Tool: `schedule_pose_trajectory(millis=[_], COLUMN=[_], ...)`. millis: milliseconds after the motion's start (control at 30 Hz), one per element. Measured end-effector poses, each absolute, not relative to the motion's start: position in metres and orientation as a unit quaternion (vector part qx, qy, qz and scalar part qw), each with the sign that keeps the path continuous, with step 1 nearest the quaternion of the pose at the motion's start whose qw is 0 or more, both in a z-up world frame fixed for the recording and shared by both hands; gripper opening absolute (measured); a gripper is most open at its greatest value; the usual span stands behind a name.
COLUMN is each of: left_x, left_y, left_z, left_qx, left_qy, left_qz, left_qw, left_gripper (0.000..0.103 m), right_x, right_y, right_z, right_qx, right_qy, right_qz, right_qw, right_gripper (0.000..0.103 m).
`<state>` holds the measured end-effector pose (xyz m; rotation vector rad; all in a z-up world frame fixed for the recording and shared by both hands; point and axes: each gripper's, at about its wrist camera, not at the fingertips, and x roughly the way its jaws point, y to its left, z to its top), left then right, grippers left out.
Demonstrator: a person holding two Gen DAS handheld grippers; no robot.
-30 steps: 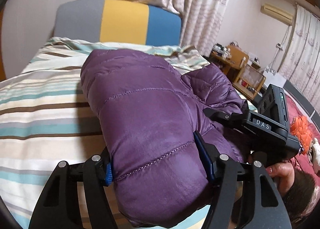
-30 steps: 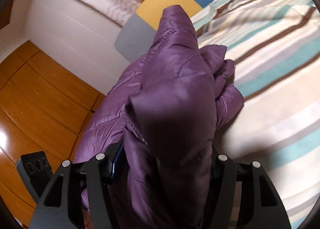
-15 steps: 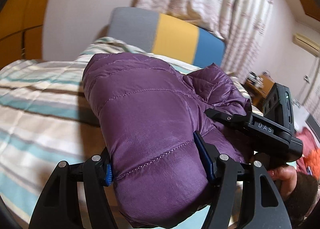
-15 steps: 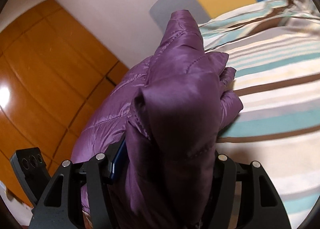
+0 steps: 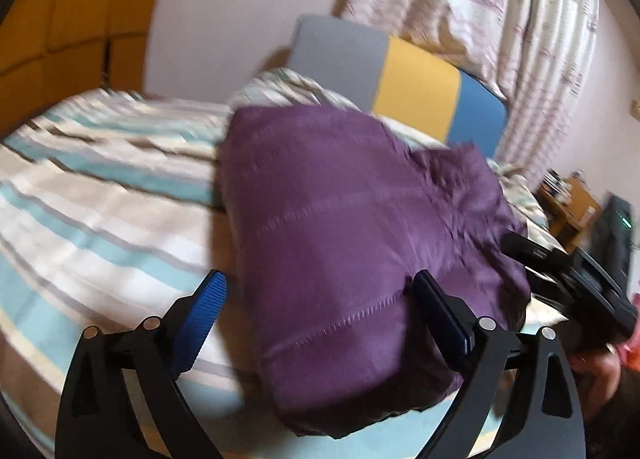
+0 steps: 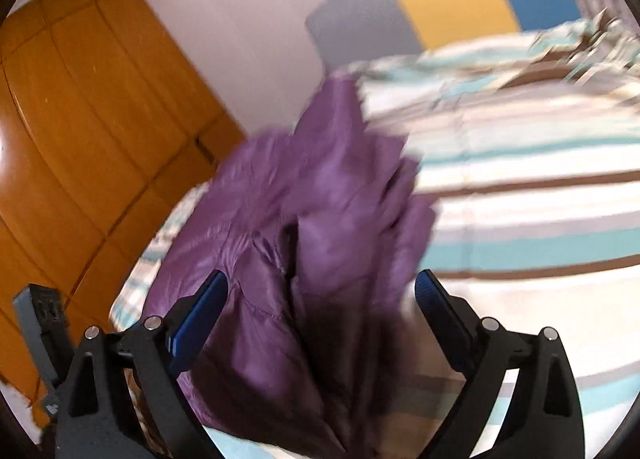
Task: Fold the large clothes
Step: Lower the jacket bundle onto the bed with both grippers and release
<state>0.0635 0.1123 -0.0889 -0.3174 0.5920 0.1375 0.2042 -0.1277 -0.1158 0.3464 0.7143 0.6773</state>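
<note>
Left wrist view: the left tool had its jaws spread wide, having just been opening. The blue left pad stood clear of the purple jacket, with striped bed cover visible in the gap; the right pad lay at the jacket's side, and blur made it impossible to tell whether it still touched the fabric. The jacket lay as a folded, puffy bundle on the bed, near the bed's near edge, its folded end between the jaws. Beyond it stood a headboard in grey, yellow and blue panels, with a curtain above. At the right edge the other tool's body was seen, with part of a hand beneath it.

Right wrist view: the right tool also had its jaws wide apart, having just been opening. The jacket lay loosely bunched between them, and neither pad pressed on it; bed cover showed between the fabric and the right pad. The jacket rested by the bed's edge, beside a wooden wall. Both views were motion-blurred.
</note>
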Motion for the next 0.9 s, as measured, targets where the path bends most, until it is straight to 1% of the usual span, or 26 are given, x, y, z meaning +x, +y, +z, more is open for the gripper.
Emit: schedule_pose_trajectory(millis=[100, 167, 267, 333, 433, 567, 700, 900], left_x=[0.075, 0.096, 0.136, 0.158, 0.192, 0.206, 0.207, 0.216], left_y=[0.11, 0.105, 0.102, 0.104, 0.11, 0.121, 0.129, 0.134], left_z=[-0.066, -0.055, -0.05, -0.053, -0.065, -0.09, -0.102, -0.121], left_qx=[-0.144, -0.13, -0.104, -0.091, -0.072, -0.074, -0.097, -0.11], left_qy=[0.276, 0.286, 0.315, 0.334, 0.371, 0.407, 0.407, 0.41], left_qz=[0.093, 0.097, 0.111, 0.122, 0.138, 0.144, 0.134, 0.124], left_qw=[0.946, 0.944, 0.937, 0.93, 0.915, 0.899, 0.898, 0.897], left_gripper=[0.095, 0.095, 0.095, 0.095, 0.095, 0.096, 0.098, 0.1], right_x=[0.208, 0.221, 0.228, 0.24, 0.253, 0.263, 0.279, 0.283], right_y=[-0.148, -0.14, -0.105, -0.084, -0.046, -0.021, -0.009, -0.015], right_z=[-0.091, -0.072, -0.056, -0.055, -0.058, -0.077, -0.118, -0.152], right_qx=[0.158, 0.135, 0.107, 0.089, 0.071, 0.037, 0.017, 0.026], right_qy=[0.294, 0.287, 0.3, 0.315, 0.333, 0.357, 0.398, 0.407], right_qz=[0.286, 0.265, 0.26, 0.256, 0.26, 0.243, 0.224, 0.229], right_qw=[0.898, 0.911, 0.912, 0.909, 0.903, 0.901, 0.889, 0.884], right_gripper=[0.093, 0.077, 0.068, 0.064, 0.063, 0.063, 0.064, 0.065])
